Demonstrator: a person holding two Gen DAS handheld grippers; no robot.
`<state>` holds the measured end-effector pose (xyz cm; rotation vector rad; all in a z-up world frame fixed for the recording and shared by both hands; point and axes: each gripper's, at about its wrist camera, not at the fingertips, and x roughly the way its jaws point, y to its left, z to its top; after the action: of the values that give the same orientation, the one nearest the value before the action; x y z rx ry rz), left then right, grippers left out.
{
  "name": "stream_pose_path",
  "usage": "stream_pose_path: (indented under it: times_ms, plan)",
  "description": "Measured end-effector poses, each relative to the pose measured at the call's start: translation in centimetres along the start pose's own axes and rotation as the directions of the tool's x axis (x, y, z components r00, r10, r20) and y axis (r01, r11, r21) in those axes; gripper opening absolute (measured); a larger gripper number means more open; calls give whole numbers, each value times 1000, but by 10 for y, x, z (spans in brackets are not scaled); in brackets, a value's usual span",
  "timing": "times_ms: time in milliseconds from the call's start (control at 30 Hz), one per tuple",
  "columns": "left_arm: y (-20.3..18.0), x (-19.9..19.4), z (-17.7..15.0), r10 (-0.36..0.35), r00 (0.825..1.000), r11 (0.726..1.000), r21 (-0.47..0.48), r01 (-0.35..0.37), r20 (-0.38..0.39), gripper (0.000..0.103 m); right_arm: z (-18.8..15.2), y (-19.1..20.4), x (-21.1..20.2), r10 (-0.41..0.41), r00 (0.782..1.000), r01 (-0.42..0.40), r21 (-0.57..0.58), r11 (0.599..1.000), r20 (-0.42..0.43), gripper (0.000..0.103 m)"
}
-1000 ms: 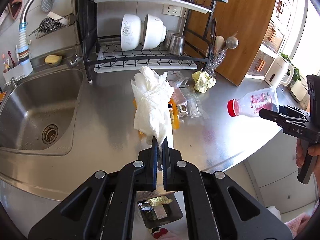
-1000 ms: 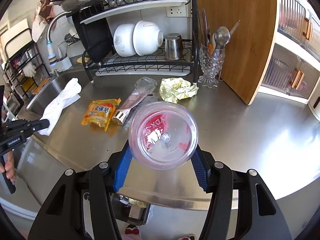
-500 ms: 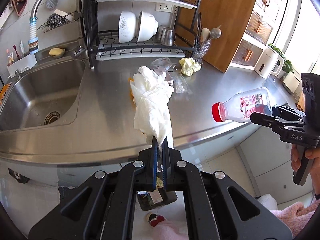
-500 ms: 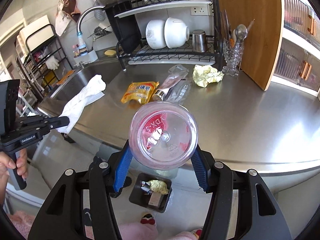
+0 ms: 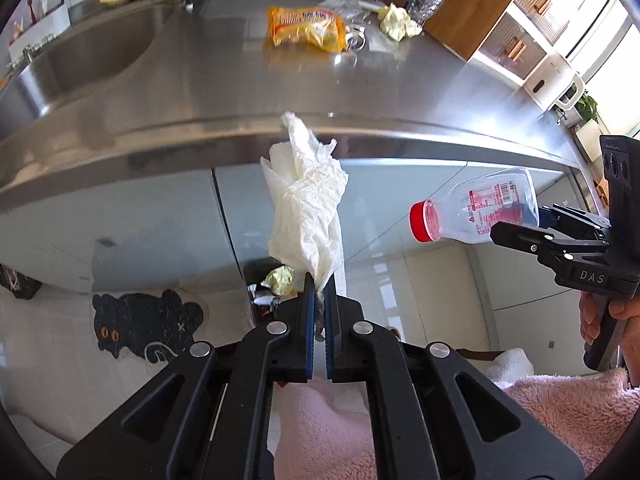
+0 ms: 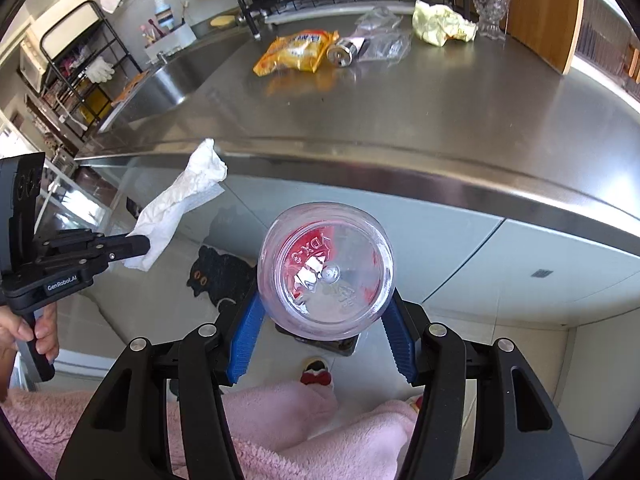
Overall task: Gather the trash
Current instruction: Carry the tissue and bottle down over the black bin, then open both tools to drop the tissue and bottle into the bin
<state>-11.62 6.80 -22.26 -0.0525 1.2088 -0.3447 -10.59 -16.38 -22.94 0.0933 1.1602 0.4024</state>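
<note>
My left gripper (image 5: 319, 280) is shut on a crumpled white paper towel (image 5: 306, 208), held in the air in front of the counter edge; the towel also shows in the right wrist view (image 6: 180, 204). My right gripper (image 6: 324, 316) is shut on a clear plastic bottle (image 6: 325, 276) with a red cap (image 5: 424, 222), held on its side below counter height. A dark trash bin (image 5: 270, 284) with wrappers in it stands on the floor below both grippers, mostly hidden behind the towel and the bottle.
On the steel counter (image 6: 400, 112) lie a yellow snack packet (image 6: 296, 54), a small can in clear plastic (image 6: 344, 52) and a crumpled yellow paper (image 6: 442, 24). A sink (image 5: 80, 56) is at left. A black cat mat (image 5: 148, 328) lies on the floor.
Both grippers have dropped from above the counter to below its edge, carrying the towel and the bottle. The floor and bin now fill the lower view.
</note>
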Motion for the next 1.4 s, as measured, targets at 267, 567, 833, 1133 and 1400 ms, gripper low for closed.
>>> stream_pose_path:
  times_ms: [267,567,833,1133,1400]
  plan:
    - [18,72,-23,-23,991,998,-59,15,-133,3,-18,4,76,-1,993,5,30,1000,-116,58]
    - [44,158,-42,-44,964,994,-109,16,-263,2,-36,-8,161,-3,975,26,99,995,-224,58]
    - [57,219,-53,-68,934,992,-122,26,-350,3,-52,-23,222,20,951,41,188,981,-310,58]
    - [65,262,-50,-65,916,991,-130,14,-397,5,-56,-32,265,29,933,59,230,971,-360,58]
    - [70,268,-48,-80,915,990,-139,27,-396,32,-55,-46,276,39,924,62,250,966,-380,58]
